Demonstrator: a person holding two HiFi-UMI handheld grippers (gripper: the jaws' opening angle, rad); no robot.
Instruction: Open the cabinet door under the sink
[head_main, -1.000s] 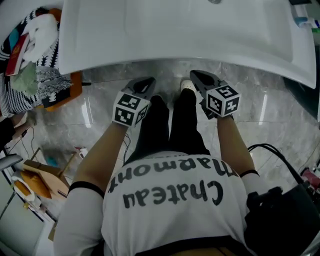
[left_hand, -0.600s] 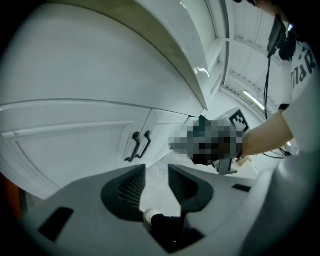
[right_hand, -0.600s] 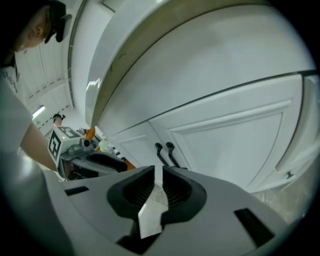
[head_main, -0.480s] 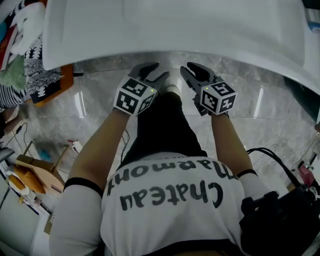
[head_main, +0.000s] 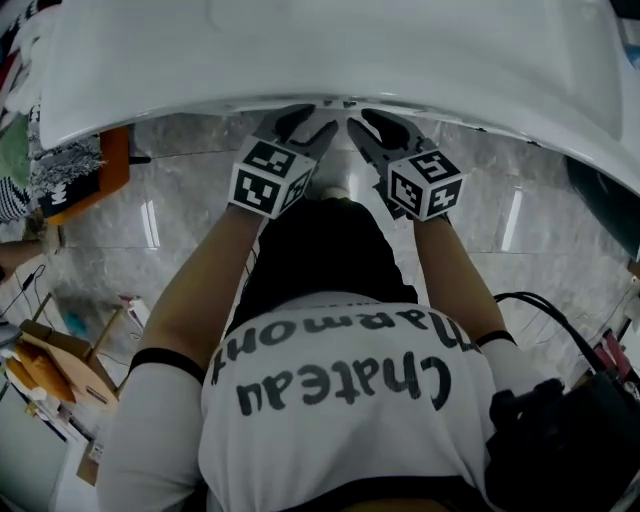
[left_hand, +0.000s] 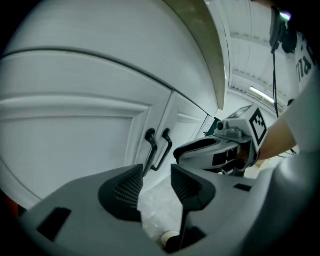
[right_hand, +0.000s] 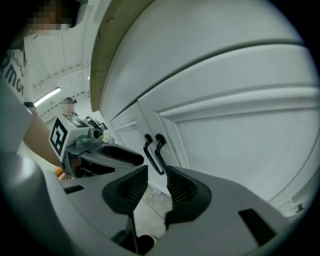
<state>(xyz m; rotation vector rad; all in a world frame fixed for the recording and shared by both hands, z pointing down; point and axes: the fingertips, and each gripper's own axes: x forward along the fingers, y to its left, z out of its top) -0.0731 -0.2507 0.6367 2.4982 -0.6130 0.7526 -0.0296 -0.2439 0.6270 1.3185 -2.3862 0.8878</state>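
A white sink basin (head_main: 330, 50) overhangs the cabinet, whose two white doors (left_hand: 75, 130) meet at a centre seam. Each door bears a black bar handle: the left handle (left_hand: 150, 149) and the right handle (left_hand: 165, 146), seen also as the left handle (right_hand: 148, 146) and the right handle (right_hand: 160, 150). My left gripper (head_main: 300, 125) and right gripper (head_main: 375, 128) reach side by side under the basin rim. Both have just been opening. The left gripper (left_hand: 155, 180) stands open short of the handles, nothing between its jaws. The right gripper (right_hand: 157, 182) is likewise open and empty.
A pile of patterned clothes (head_main: 60, 160) lies on the marble floor (head_main: 500, 230) at the left. A black bag (head_main: 570, 430) with a cable sits at the lower right. Boxes and clutter (head_main: 40, 370) lie at the lower left. The person's legs (head_main: 320, 250) are below the grippers.
Both grippers moved down and forward toward the cabinet, their tips now under the basin rim and closer together. Their jaws went from shut to open.
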